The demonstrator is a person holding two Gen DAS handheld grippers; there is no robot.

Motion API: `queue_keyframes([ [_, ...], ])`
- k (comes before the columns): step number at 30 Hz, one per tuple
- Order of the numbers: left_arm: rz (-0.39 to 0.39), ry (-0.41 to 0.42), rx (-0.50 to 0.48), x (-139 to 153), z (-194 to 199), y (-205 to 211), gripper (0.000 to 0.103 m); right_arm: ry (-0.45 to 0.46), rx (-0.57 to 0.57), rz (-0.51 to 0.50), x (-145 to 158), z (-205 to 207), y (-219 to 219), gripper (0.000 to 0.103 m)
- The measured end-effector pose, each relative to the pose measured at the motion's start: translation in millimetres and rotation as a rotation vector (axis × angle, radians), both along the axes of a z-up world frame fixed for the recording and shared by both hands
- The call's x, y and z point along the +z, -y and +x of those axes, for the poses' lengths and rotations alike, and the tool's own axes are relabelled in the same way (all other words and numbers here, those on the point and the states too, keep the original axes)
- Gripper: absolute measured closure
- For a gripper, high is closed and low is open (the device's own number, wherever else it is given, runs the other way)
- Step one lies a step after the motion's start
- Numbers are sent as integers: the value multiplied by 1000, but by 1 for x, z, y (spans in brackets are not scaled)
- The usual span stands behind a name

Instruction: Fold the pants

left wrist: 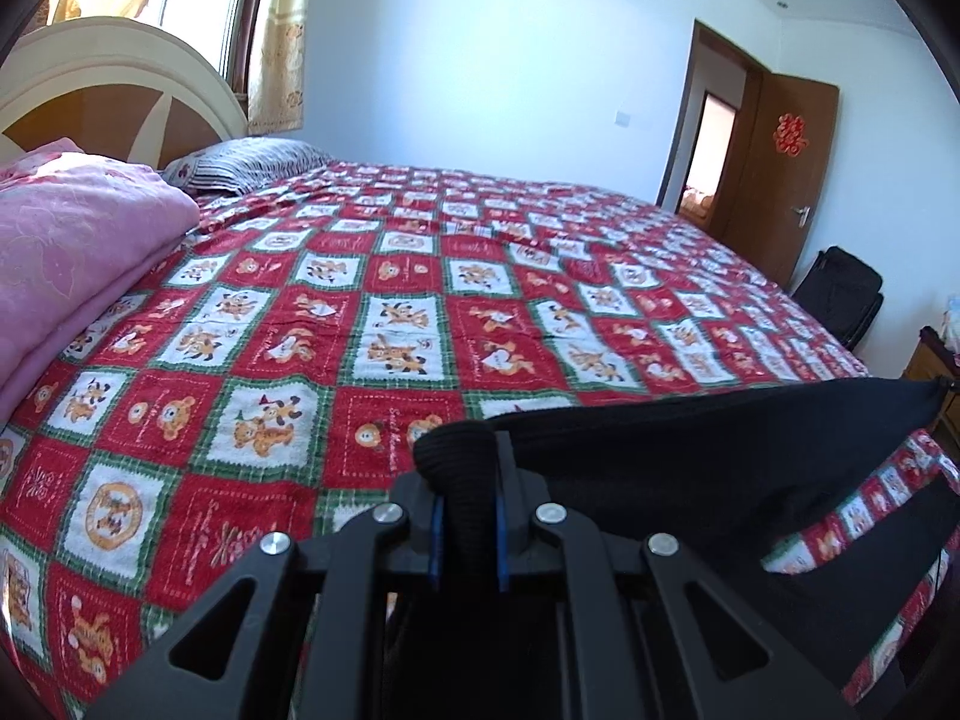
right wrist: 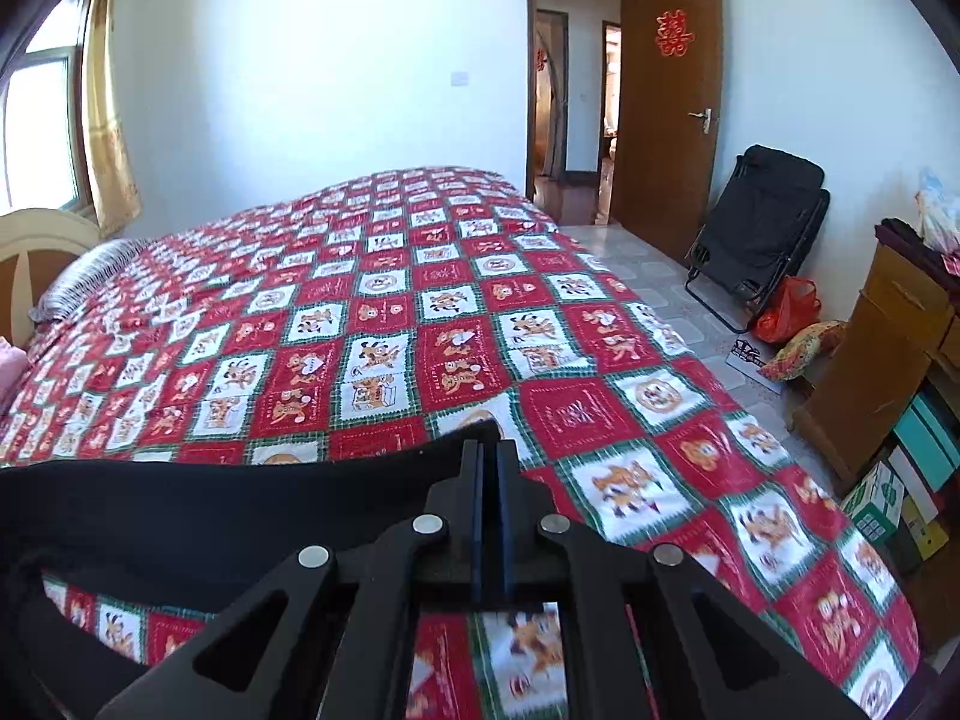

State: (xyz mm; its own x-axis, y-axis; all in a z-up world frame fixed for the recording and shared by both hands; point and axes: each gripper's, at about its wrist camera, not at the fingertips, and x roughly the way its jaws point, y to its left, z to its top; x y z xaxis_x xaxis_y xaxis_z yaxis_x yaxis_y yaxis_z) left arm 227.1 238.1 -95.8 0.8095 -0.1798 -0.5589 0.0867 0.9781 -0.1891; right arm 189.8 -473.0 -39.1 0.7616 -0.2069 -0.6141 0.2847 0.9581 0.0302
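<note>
Black pants hang stretched between my two grippers above a bed with a red checked cartoon cover. My left gripper is shut on a bunched corner of the black fabric, which bulges over its fingertips. In the right wrist view the pants run off to the left from my right gripper, whose jaws are pressed together on the fabric's edge. Lower parts of the pants drop out of sight below both cameras.
A pink quilt and a striped pillow lie by the headboard. Right of the bed are tiled floor, a folded black chair, an orange bag, a wooden cabinet and an open door.
</note>
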Motion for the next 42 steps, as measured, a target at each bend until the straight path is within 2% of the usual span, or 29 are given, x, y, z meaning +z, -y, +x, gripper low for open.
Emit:
queue_keyframes([
  [8, -27, 46, -27, -9, -50, -2, 90, 38, -25, 66, -14, -62, 12, 100],
  [15, -44, 32, -40, -37, -89, -5, 90, -9, -34, 86, -43, -109, 15, 100],
  [24, 27, 21, -60, -64, -120, 1, 84, -102, -22, 66, -79, -147, 14, 99],
  [29, 64, 32, -61, -69, -129, 0, 77, -119, -15, 66, -76, -166, 16, 96],
  [33, 92, 40, -63, -70, -132, 2, 77, -93, -114, -25, -51, -186, 10, 95],
  [35, 108, 39, -60, -71, -132, 4, 77, -64, -106, -67, -34, -192, -8, 86],
  [37, 124, 42, -58, -70, -131, 6, 77, -37, -64, -113, -22, -194, -34, 37],
  [38, 130, 43, -58, -70, -131, 7, 77, 3, 0, -134, -15, -194, -61, 34],
  [40, 148, 47, -58, -69, -132, 9, 77, 31, 112, -145, -11, -187, -101, 34],
  [42, 163, 52, -56, -69, -133, 10, 76, 2, 252, -174, -21, -171, -157, 34],
])
